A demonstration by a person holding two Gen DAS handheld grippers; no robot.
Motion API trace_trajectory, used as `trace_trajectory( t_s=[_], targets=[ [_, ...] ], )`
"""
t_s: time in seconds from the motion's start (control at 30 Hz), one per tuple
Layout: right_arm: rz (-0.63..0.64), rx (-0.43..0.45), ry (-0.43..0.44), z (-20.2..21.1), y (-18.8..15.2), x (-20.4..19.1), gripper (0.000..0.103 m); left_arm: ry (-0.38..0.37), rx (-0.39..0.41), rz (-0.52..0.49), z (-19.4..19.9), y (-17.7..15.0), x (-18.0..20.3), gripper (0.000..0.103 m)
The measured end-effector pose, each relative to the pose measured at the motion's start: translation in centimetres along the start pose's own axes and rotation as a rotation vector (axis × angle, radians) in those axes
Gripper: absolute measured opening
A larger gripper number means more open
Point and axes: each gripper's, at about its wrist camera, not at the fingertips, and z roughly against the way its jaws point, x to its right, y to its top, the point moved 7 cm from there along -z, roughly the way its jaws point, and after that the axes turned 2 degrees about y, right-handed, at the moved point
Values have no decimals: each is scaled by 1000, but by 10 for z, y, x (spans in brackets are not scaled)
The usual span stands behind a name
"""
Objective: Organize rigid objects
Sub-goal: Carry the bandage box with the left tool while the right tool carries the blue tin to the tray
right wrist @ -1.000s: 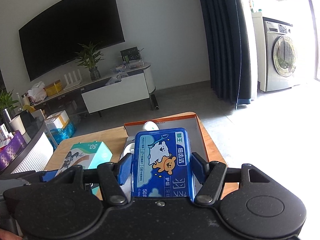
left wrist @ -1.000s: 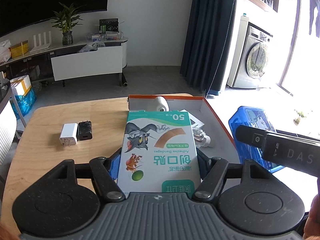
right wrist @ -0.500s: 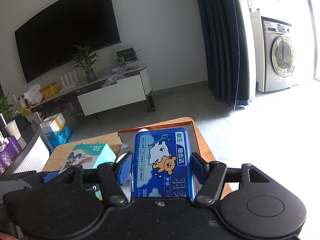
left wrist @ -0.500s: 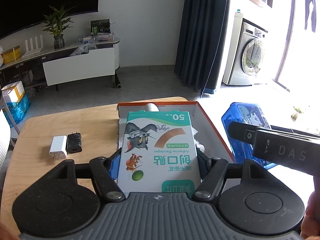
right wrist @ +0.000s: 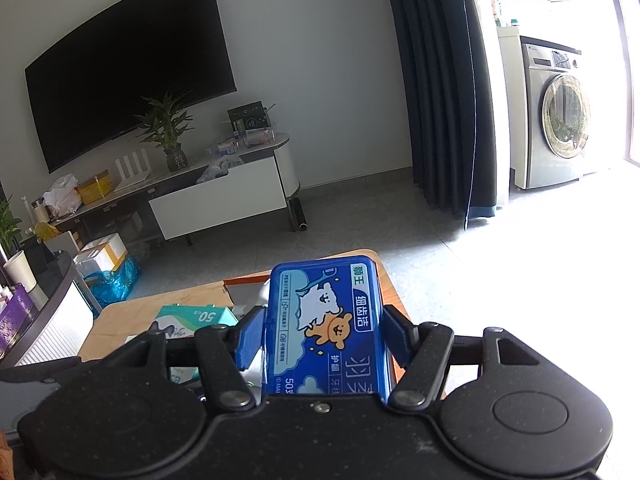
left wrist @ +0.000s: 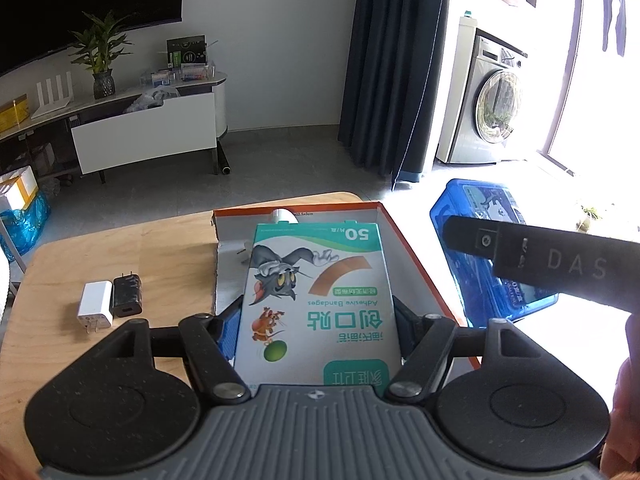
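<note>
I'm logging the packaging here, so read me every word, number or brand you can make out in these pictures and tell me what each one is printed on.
"50": bandage box in the left gripper, printed upside down.
"Adhesive Bandages": same box, upside down.
"创口贴": same box, upside down.
"DAS": black bar of the right gripper, in the left view.
"细齿洁": blue floss case in the right gripper, running sideways.
"狮王": same case.
Small print on both packs is too small to read.

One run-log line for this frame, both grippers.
left gripper: shut on teal bandage box over orange-rimmed tray | right gripper: shut on blue floss case | two chargers on table
</note>
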Motion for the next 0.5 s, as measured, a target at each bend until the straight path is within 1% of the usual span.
trace_trajectory(
  t_s=[0.5],
  targets=[
    [7, -17, -3, -15, -4, -1, 76, -19, -22, -8, -14, 2, 5, 71]
  ],
)
